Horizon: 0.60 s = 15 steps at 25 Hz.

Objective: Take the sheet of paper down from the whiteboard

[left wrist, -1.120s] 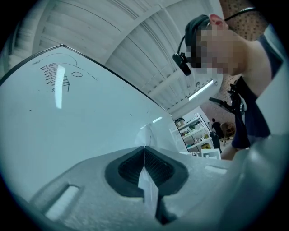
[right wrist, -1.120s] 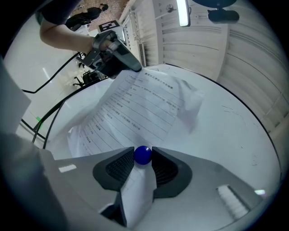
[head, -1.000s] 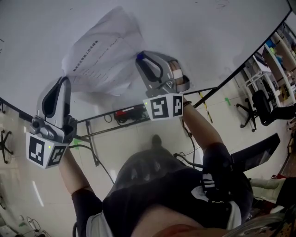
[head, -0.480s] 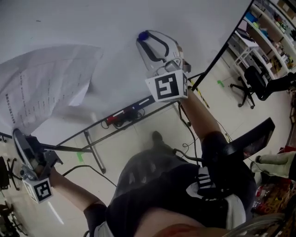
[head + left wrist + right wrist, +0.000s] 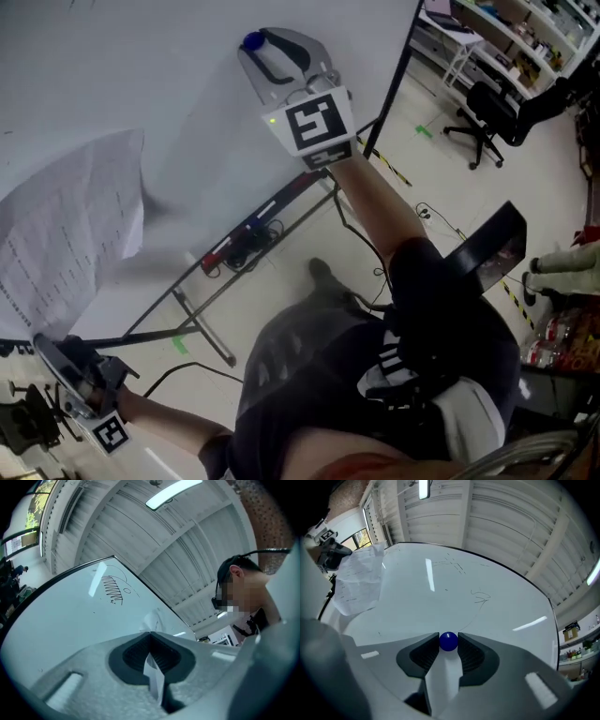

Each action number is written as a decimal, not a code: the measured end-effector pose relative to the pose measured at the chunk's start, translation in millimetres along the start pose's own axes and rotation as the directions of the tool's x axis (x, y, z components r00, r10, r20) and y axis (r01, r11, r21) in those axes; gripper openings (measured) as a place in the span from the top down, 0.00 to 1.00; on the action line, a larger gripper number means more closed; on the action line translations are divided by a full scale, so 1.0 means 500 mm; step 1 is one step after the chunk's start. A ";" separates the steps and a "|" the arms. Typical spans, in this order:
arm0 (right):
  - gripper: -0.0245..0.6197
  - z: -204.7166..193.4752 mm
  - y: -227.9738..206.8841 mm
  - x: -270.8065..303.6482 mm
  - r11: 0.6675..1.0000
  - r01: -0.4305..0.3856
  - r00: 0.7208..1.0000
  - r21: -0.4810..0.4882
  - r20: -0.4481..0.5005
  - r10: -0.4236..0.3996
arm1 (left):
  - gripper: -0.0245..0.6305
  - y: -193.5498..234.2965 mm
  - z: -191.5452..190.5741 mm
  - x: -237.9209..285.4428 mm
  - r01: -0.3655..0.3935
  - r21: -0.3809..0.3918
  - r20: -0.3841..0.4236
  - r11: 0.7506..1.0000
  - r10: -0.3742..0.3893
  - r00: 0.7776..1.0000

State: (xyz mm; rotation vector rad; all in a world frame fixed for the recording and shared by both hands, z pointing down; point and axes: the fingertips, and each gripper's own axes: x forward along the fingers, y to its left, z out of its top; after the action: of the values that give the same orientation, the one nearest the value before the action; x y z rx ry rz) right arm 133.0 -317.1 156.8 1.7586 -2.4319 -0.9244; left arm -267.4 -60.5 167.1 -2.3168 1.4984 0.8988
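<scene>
Whiteboard (image 5: pixel 141 84) fills the head view. Sheet of paper (image 5: pixel 70 230) is in front of it at lower left, edge pinched in the fully closed left tool (image 5: pixel 47 347). Left gripper view shows only a paper strip between the jaws. Right tool (image 5: pixel 258 49), partly open, clamps a blue ball (image 5: pixel 448 641); right gripper view shows it best.

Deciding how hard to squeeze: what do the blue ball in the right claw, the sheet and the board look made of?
The blue ball is smooth and glossy with a bright highlight: likely hard plastic. The sheet is thin matte printed paper, creased and curling. The board is smooth, glossy white, mirroring ceiling lights: a coated panel, core unclear.
</scene>
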 end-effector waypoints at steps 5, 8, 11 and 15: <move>0.77 0.023 -0.003 0.003 0.999 -0.020 1.000 0.049 0.022 0.018 | 0.96 -0.040 0.024 0.018 0.041 0.005 -0.016 0.999 -0.041 0.999; 0.76 0.026 0.006 0.012 0.998 -0.030 0.999 0.049 0.014 0.030 | 0.96 -0.041 0.030 0.022 0.064 0.003 -0.013 0.998 -0.064 0.998; 0.77 0.024 0.006 0.018 0.999 -0.027 1.000 0.021 0.017 0.026 | 0.96 -0.040 0.031 0.026 0.077 -0.026 -0.001 0.997 -0.078 0.997; 0.76 0.018 -0.004 0.020 1.000 -0.023 1.000 0.011 0.015 0.023 | 0.96 -0.044 0.034 0.034 0.070 -0.010 -0.017 0.998 -0.070 0.997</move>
State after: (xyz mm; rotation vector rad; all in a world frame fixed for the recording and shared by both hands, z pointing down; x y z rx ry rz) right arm 128.0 -322.1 145.3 1.7296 -2.4652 -0.9269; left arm -249.4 -54.6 140.7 -2.3739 1.4133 0.8713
